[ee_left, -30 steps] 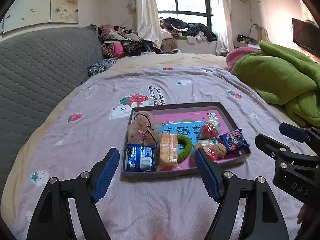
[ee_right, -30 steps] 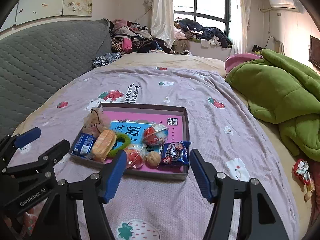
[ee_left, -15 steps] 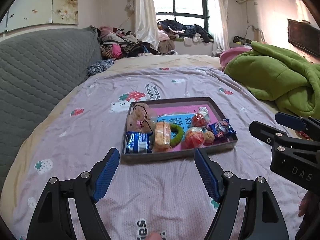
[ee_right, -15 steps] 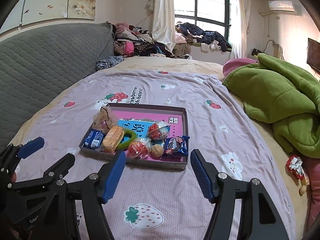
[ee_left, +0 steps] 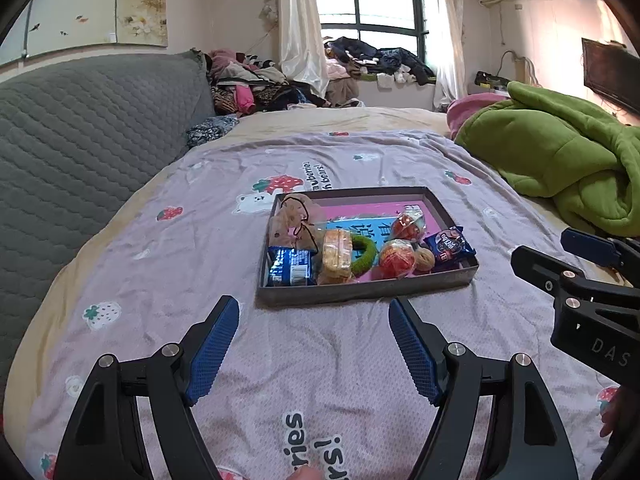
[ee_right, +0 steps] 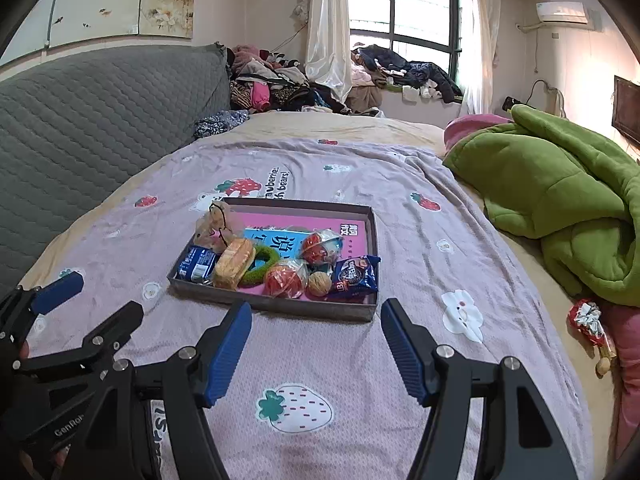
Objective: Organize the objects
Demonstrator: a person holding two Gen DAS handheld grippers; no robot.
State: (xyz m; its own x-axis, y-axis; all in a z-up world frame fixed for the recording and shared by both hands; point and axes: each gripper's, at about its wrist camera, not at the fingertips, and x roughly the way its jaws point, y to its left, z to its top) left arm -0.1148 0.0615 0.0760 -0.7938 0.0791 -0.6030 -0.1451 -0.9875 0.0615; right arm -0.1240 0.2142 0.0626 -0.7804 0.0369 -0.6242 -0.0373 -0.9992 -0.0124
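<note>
A shallow dark tray (ee_left: 360, 287) (ee_right: 280, 305) lies on the bed's purple sheet. It holds a blue snack packet (ee_left: 290, 267), a wrapped bread bun (ee_left: 337, 255), a green ring (ee_left: 366, 254), red wrapped fruits (ee_left: 397, 256), a walnut (ee_left: 424, 259), a dark biscuit packet (ee_left: 450, 243) and a plush toy in a bag (ee_left: 294, 216). My left gripper (ee_left: 314, 344) is open and empty, short of the tray's near edge. My right gripper (ee_right: 316, 346) is open and empty, also short of the tray.
A green quilt (ee_right: 560, 196) is heaped on the right. A grey padded headboard (ee_left: 80, 140) runs along the left. Clothes (ee_left: 260, 88) pile at the far end under the window. A small red wrapped item (ee_right: 586, 320) lies at the bed's right edge.
Both grippers have drawn back from the tray, which now looks smaller and farther. Both stayed open and empty.
</note>
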